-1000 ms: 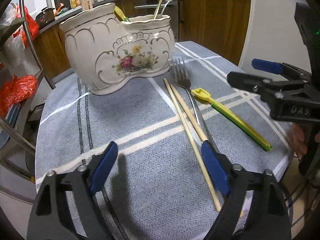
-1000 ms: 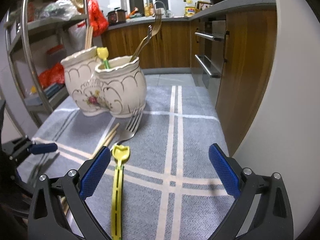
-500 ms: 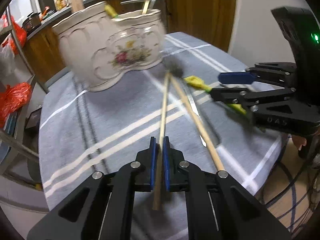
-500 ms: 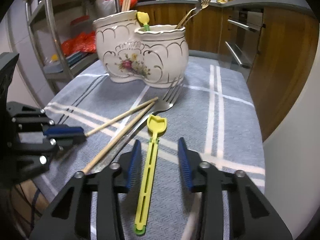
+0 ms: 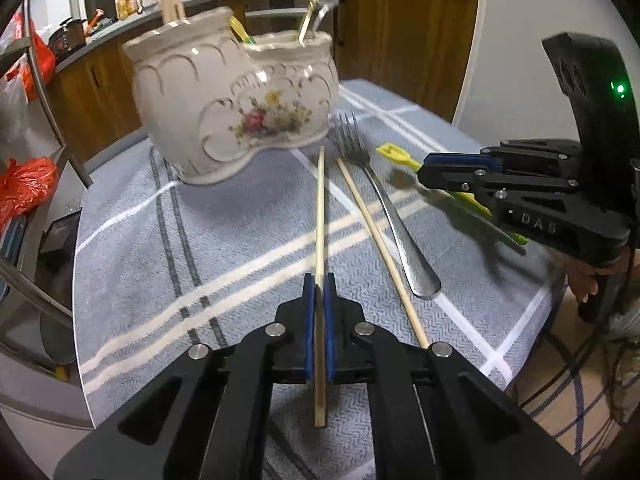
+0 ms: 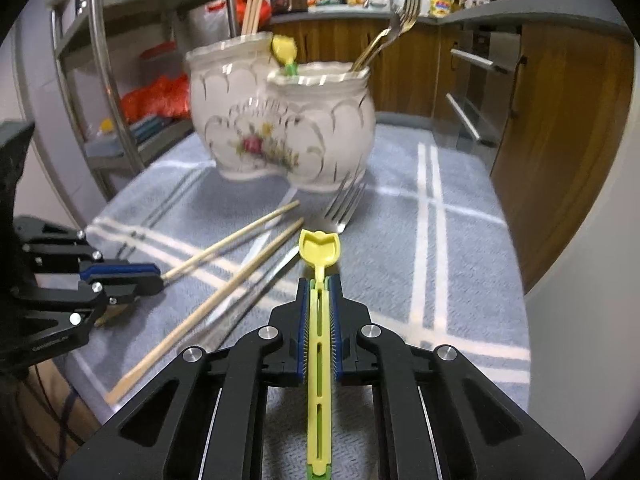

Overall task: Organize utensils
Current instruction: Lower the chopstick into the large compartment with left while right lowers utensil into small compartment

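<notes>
My left gripper point(image 5: 319, 285) is shut on a wooden chopstick point(image 5: 320, 208), whose far tip points at the white floral utensil holder point(image 5: 236, 100). A second chopstick point(image 5: 376, 240) and a steel fork point(image 5: 394, 220) lie beside it on the cloth. In the right wrist view my right gripper point(image 6: 320, 285) is closing, its blue pads pressing the handle of a yellow spoon point(image 6: 319, 246). The holder point(image 6: 280, 120) stands behind with forks, chopsticks and another yellow spoon in it. My left gripper point(image 6: 158, 276) shows at the left there, and my right gripper point(image 5: 424, 168) at the right in the left wrist view.
A grey cloth with white stripes point(image 5: 160, 248) covers the small table. A metal rack point(image 6: 100, 92) with orange bags stands to the left. Wooden kitchen cabinets point(image 6: 560, 140) are behind and to the right. The table edge point(image 5: 532, 320) drops off near the right hand.
Both grippers went from wide open to shut. The left closed on one chopstick and swung it away from the other; the right closed on the yellow spoon's handle.
</notes>
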